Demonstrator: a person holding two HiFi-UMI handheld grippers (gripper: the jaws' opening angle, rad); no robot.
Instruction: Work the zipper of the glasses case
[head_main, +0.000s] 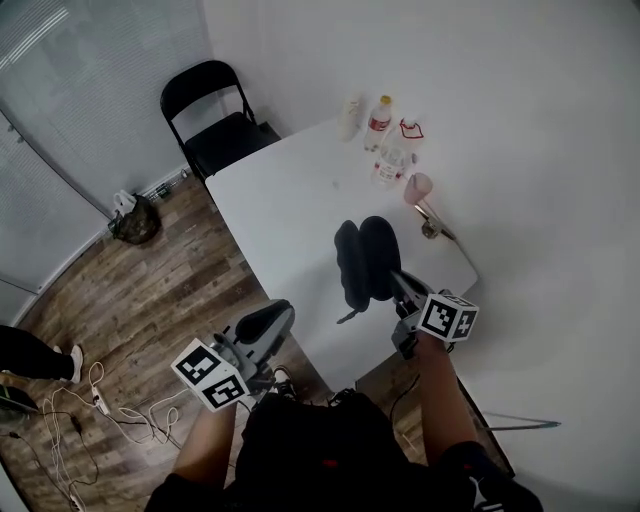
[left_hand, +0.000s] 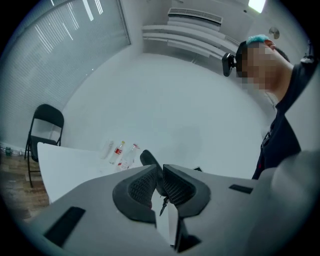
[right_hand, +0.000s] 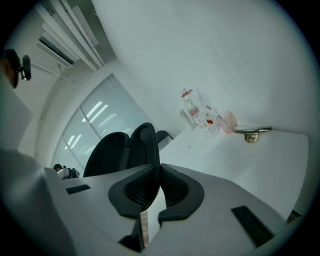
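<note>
The black glasses case hangs unzipped above the white table, its two halves spread apart. My right gripper is shut on the rim of one half; in the right gripper view the case rises out from between the pressed pads. The zipper pull dangles below the case. My left gripper is lower and to the left, apart from the case and shut on nothing. In the left gripper view the case and pull show beyond the closed gripper.
At the table's far end stand bottles, a pink cup and a small metal piece. A black folding chair is behind the table. Cables lie on the wooden floor at left.
</note>
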